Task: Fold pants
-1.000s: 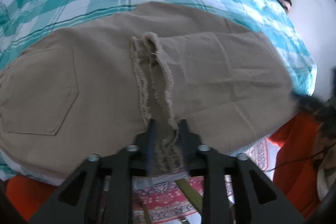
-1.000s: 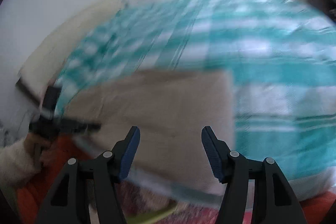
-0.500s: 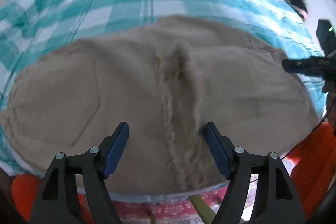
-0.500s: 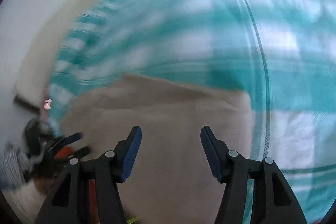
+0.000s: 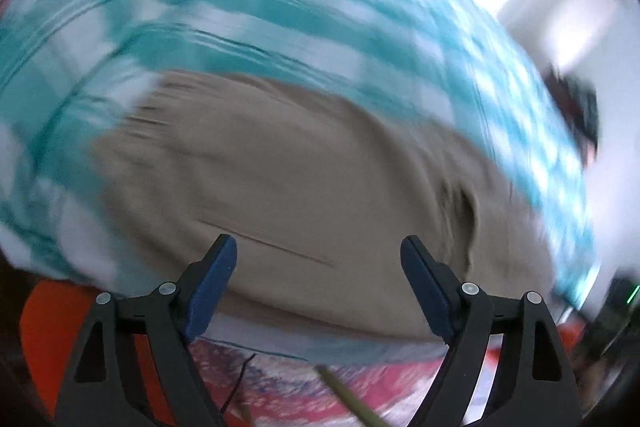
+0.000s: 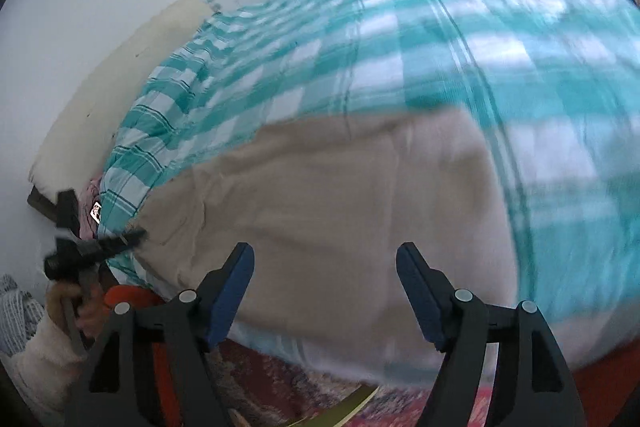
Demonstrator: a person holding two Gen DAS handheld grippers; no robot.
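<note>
Tan pants [image 5: 288, 187] lie folded flat on a teal and white checked bedspread [image 5: 248, 7] near the bed's front edge. My left gripper [image 5: 318, 267] is open and empty, held just above the pants. The pants also show in the right wrist view [image 6: 340, 195]. My right gripper [image 6: 324, 271] is open and empty above their near edge. The left gripper [image 6: 104, 247] shows at the far left of that view, by the pants' left end. Both views are blurred by motion.
The checked bedspread [image 6: 440, 47] covers the bed. A cream headboard cushion [image 6: 120, 75] leans on the white wall at the left. A red patterned rug [image 5: 320, 379] lies on the floor below the bed edge. An orange item [image 5: 44, 323] sits at the lower left.
My left gripper let go of the frayed pant hem, opened, and swung left along the pants. My right gripper stayed open and moved over the pants' right part.
</note>
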